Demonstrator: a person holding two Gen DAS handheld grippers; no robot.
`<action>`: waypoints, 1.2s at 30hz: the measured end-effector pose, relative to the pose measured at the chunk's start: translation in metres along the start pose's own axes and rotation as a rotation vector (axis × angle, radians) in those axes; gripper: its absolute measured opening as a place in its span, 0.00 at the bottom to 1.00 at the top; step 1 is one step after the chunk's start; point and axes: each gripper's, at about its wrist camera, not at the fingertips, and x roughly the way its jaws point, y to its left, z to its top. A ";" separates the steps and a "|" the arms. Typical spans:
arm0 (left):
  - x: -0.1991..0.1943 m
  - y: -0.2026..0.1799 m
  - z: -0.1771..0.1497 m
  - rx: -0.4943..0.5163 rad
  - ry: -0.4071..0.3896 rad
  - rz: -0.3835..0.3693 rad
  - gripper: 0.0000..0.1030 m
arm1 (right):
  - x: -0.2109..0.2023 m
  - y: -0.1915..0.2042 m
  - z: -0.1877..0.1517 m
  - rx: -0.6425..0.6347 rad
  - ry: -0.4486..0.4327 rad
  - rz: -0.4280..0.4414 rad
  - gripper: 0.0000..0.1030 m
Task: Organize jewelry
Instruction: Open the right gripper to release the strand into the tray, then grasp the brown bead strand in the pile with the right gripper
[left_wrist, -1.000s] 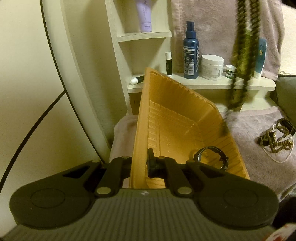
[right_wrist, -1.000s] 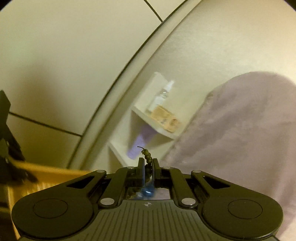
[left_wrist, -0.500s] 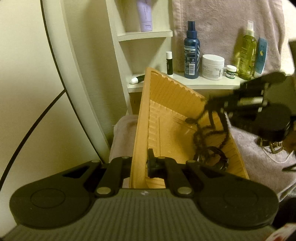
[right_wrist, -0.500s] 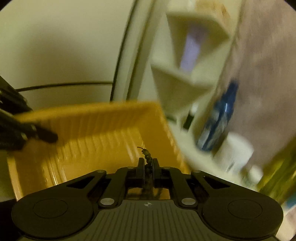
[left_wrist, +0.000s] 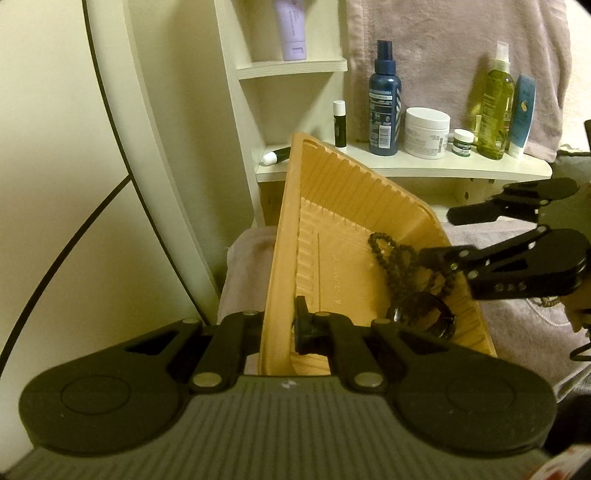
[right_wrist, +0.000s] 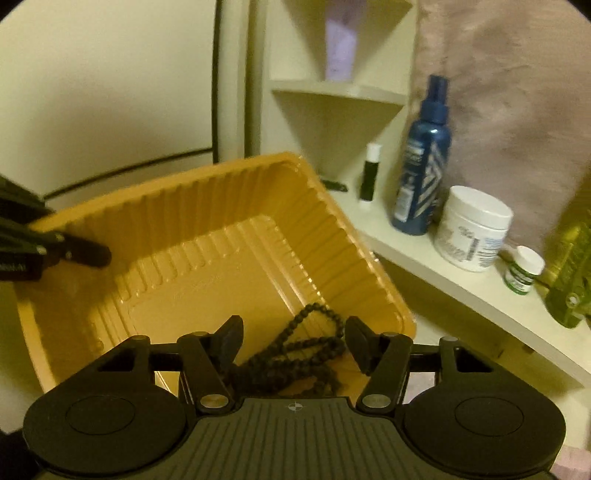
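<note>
Yellow plastic tray (left_wrist: 332, 236) is clamped at its rim by the left hand-held gripper (left_wrist: 301, 325). The right hand-held gripper (right_wrist: 291, 341) has just been opening; the dark beaded necklace (right_wrist: 295, 354) lies loose in the tray, beside a black bracelet (left_wrist: 424, 317).

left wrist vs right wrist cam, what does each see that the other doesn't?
Left wrist only: a dark ring-shaped bangle in the tray, the lip balm tube lying on its side, and the open right gripper seen from the side.

Right wrist only: beads framed between its own spread fingers, untouched by the pads.

Both: the orange tray, the left gripper clamped on its rim, the bead necklace and the blue spray bottle.
</note>
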 end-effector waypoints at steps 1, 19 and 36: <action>0.000 -0.001 0.000 0.002 0.000 0.001 0.06 | -0.005 -0.001 0.000 0.000 -0.008 -0.004 0.59; 0.000 -0.003 0.001 0.013 -0.005 0.007 0.06 | -0.125 -0.021 -0.096 0.165 -0.006 -0.428 0.59; -0.001 -0.004 0.002 0.020 -0.002 0.012 0.06 | -0.110 -0.024 -0.141 0.052 0.139 -0.486 0.40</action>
